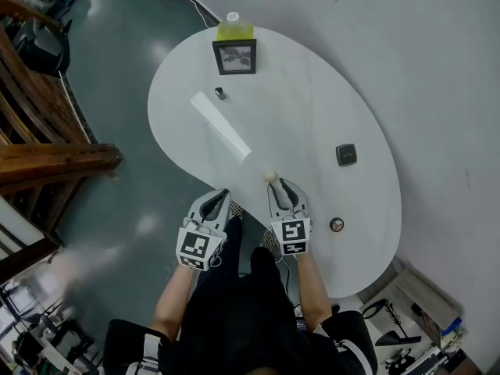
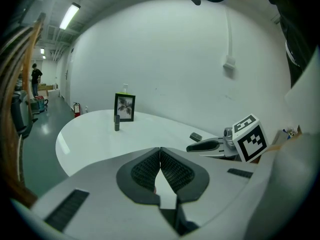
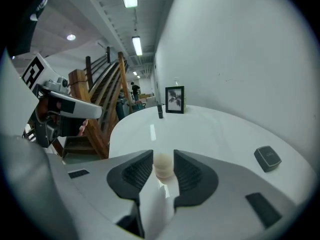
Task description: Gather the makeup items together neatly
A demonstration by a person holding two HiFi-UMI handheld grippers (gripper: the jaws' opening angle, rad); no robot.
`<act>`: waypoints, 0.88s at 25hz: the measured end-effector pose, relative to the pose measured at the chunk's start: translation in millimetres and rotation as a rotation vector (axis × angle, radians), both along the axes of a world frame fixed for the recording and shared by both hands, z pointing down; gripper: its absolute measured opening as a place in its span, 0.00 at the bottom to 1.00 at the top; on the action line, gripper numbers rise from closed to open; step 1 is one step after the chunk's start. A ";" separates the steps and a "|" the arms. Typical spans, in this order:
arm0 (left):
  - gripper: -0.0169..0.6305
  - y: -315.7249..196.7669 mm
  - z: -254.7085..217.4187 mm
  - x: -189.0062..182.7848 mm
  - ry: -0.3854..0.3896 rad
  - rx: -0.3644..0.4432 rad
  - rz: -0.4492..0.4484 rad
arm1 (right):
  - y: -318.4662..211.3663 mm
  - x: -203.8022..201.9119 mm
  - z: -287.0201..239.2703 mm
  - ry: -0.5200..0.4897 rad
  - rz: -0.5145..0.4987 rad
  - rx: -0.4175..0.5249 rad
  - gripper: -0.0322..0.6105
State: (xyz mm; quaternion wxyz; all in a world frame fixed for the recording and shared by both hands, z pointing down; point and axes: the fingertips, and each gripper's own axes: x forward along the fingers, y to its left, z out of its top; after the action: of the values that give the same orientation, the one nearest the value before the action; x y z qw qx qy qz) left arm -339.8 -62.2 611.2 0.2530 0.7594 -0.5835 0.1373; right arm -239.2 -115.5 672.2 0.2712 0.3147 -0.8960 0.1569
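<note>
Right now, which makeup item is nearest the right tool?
The cream makeup sponge between its jaws; the compact, round pot and dark tube lie farther off.

The surface is smooth, glossy white. On the right gripper, the pads look like black ribbed rubber and the shell like matt grey plastic. The cream ball is matt. The stair rails are varnished wood.

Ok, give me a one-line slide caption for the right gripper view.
Right gripper with jaws slightly apart, a small cream sponge between them on the white table, dark compact nearby.
</note>
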 end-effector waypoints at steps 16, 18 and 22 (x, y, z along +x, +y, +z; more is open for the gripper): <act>0.06 -1.5 5.9 -24.1 -0.001 -0.022 -0.024 | -9.8 -21.0 29.6 0.091 -0.033 -0.041 0.33; 0.06 -1.4 4.6 -24.1 -0.001 -0.018 -0.022 | -10.2 -20.3 28.1 0.089 -0.026 -0.037 0.30; 0.06 0.9 1.1 -22.1 -0.003 -0.010 -0.014 | -8.7 -17.0 18.2 0.069 -0.009 -0.026 0.29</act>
State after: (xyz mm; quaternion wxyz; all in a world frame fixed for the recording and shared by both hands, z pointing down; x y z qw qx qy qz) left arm -361.9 -61.3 612.3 0.2568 0.7538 -0.5885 0.1397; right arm -256.2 -124.3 690.4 0.3066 0.3124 -0.8854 0.1565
